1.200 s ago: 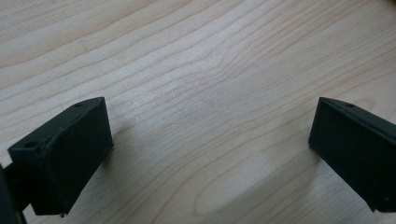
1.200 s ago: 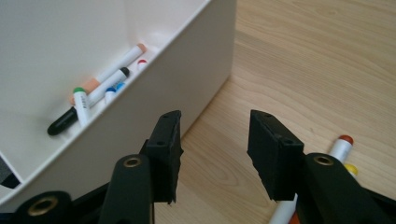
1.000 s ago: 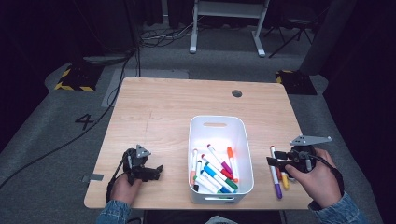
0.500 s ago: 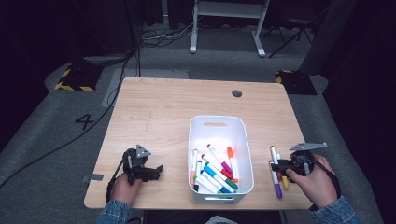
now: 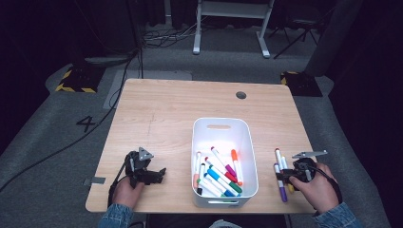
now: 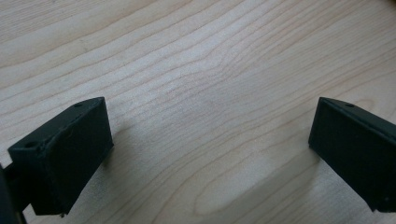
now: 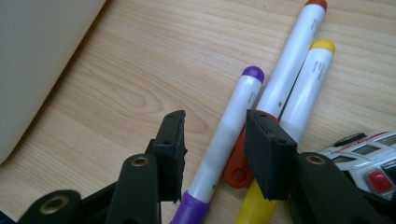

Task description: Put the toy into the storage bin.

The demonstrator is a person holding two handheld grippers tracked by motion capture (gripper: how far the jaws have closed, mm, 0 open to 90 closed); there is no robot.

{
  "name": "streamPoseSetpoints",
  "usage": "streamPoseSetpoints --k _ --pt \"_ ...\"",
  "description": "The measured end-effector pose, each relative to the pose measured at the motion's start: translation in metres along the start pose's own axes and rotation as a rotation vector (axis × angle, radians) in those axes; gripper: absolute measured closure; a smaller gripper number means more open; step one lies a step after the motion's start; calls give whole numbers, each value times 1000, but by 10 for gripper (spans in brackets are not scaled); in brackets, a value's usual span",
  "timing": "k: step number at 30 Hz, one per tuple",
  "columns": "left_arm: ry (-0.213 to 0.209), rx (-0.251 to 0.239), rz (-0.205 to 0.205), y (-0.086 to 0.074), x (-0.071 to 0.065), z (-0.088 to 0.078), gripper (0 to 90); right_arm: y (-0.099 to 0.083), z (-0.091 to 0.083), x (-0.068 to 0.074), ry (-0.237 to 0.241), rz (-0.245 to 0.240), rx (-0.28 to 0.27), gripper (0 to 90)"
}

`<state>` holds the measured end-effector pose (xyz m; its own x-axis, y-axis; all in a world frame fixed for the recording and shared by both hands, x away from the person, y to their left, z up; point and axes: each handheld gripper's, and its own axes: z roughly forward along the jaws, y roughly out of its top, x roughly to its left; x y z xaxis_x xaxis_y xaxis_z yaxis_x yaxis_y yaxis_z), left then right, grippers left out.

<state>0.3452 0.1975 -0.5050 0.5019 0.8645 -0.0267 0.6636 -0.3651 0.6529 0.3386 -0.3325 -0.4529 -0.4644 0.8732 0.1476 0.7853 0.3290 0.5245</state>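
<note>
Mid-pick on the loose markers right of the white bin (image 5: 225, 126). Right gripper (image 7: 212, 140) down at the counter (image 5: 166, 109), jaws partly spread and straddling the purple marker (image 7: 229, 126), just been closing, pads not yet pressing on the barrel by the look of it. Red marker (image 7: 289, 60) and yellow marker (image 7: 308, 79) touching alongside, red one right against the far jaw, so risk of catching two. Toy car (image 7: 369, 154) just beyond those. Left gripper (image 6: 205, 154) idle left of the bin, jaws spread wide over bare wood. Next: close squarely on purple only, lift clear, carry left, drop into the bin with the other markers.
</note>
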Motion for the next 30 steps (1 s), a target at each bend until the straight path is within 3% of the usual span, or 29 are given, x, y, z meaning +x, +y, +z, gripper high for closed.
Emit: streamPoseSetpoints --k 7,15,19,21,30 --pt "0 2 2 0 0 0 0 -3 5 0 5 -3 3 588" --pt "-1 1 0 0 0 0 0 -4 19 12 19 -31 28 602" --pt "-1 2 2 0 0 0 0 -5 25 20 20 -50 35 672" --pt "0 2 2 0 0 0 0 -4 25 24 17 -53 47 758" --pt "-1 0 -2 0 0 0 0 -3 28 31 38 -38 32 770"
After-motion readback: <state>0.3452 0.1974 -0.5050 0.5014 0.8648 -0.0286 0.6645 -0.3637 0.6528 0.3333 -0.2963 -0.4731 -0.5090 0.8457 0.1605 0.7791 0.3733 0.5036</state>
